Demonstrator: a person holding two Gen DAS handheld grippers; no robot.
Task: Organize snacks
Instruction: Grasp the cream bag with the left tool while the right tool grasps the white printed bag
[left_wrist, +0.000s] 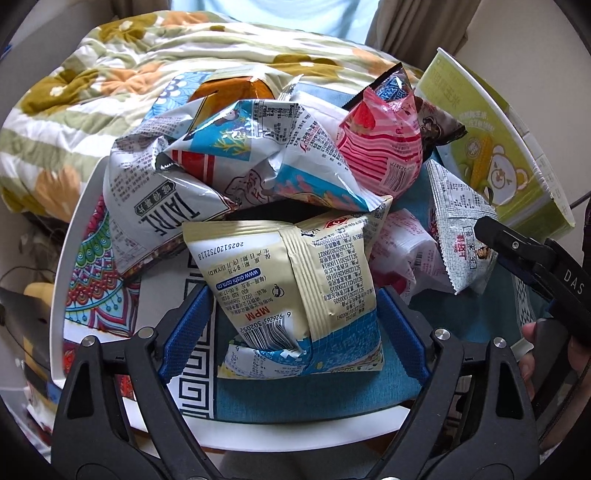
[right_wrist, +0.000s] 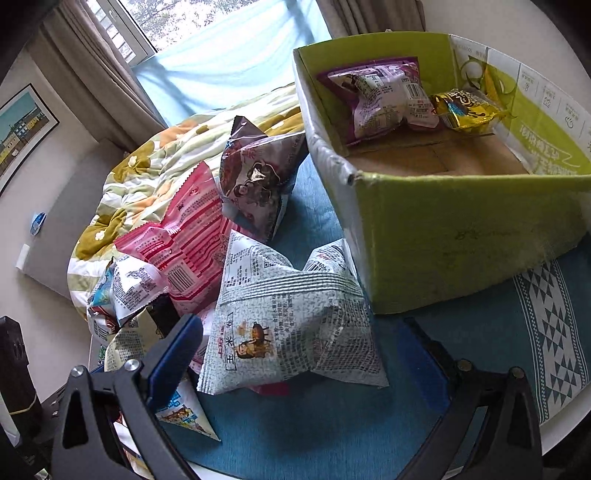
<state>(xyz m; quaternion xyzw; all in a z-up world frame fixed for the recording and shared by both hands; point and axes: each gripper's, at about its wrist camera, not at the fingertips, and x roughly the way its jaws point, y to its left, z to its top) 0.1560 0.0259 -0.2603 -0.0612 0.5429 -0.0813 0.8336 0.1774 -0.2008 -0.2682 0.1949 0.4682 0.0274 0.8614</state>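
Snack packets: thin crinkled plastic film, glossy, the cream-and-blue bag (left_wrist: 295, 291) and pink bag (left_wrist: 380, 155) catching highlights, while the grey printed packet (right_wrist: 291, 325) looks duller with ribbed heat-sealed ends. Green box (right_wrist: 461, 229): corrugated cardboard, matt printed outside, raw brown paper floor inside, torn and fuzzy at the near corner; in it a shiny gold foil packet (right_wrist: 469, 110). Left gripper (left_wrist: 295, 317): matt black plastic arms with bright metal pins and blue ribbed, rubbery-looking pads; table covering (right_wrist: 332, 435) is woven teal cloth, matt, and the floral quilt (left_wrist: 110, 74) is soft stitched fabric.
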